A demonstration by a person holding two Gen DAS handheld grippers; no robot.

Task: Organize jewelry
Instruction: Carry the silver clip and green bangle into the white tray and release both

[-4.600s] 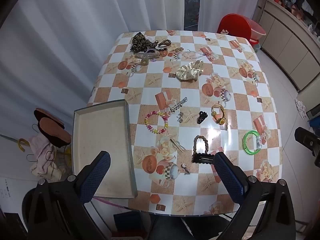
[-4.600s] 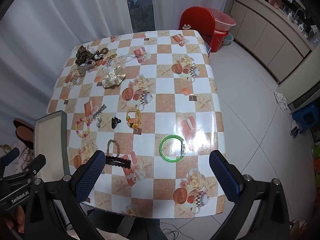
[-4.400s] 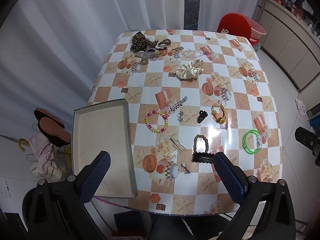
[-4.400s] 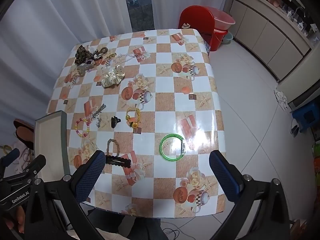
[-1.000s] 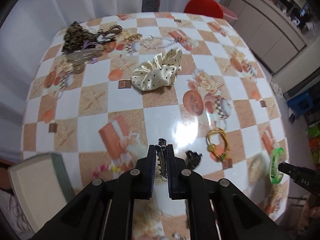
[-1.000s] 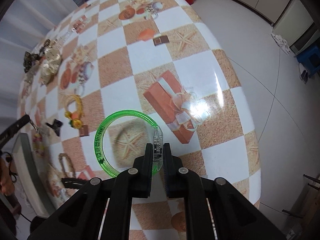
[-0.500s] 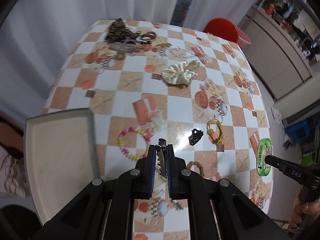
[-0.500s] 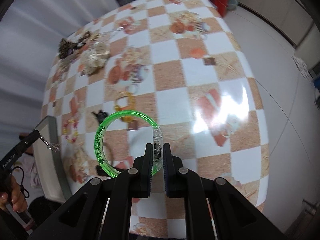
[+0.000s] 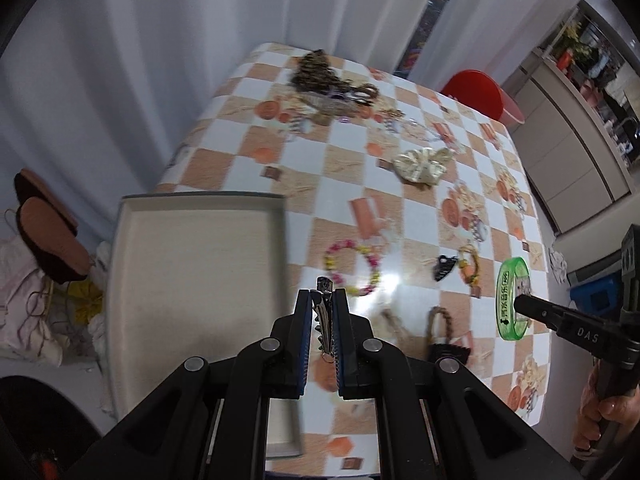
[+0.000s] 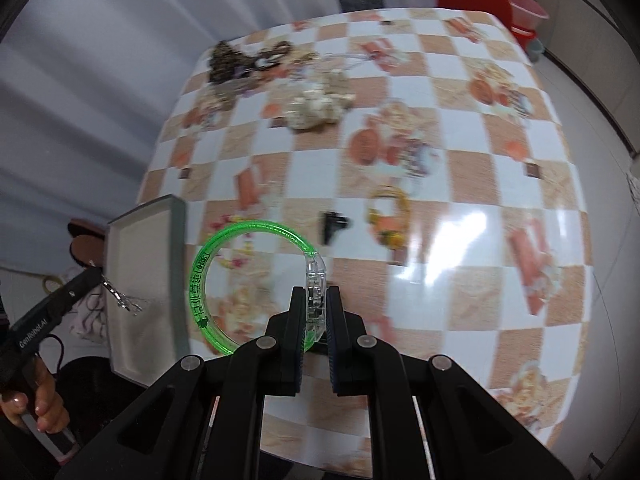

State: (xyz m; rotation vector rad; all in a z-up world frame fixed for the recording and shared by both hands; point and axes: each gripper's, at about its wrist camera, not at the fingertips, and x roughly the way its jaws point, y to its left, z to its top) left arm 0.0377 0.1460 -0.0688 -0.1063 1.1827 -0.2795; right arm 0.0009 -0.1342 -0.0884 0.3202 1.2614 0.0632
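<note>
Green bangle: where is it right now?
The green bangle is off the table, pinched at its clear clasp by the right claw. In the left wrist view it hangs at the right, past the black claw clip.

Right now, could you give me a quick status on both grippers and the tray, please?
Left gripper shut on silver hair clip. Right gripper shut on green bangle. Both lifted. Tray empty, path clear.
</note>
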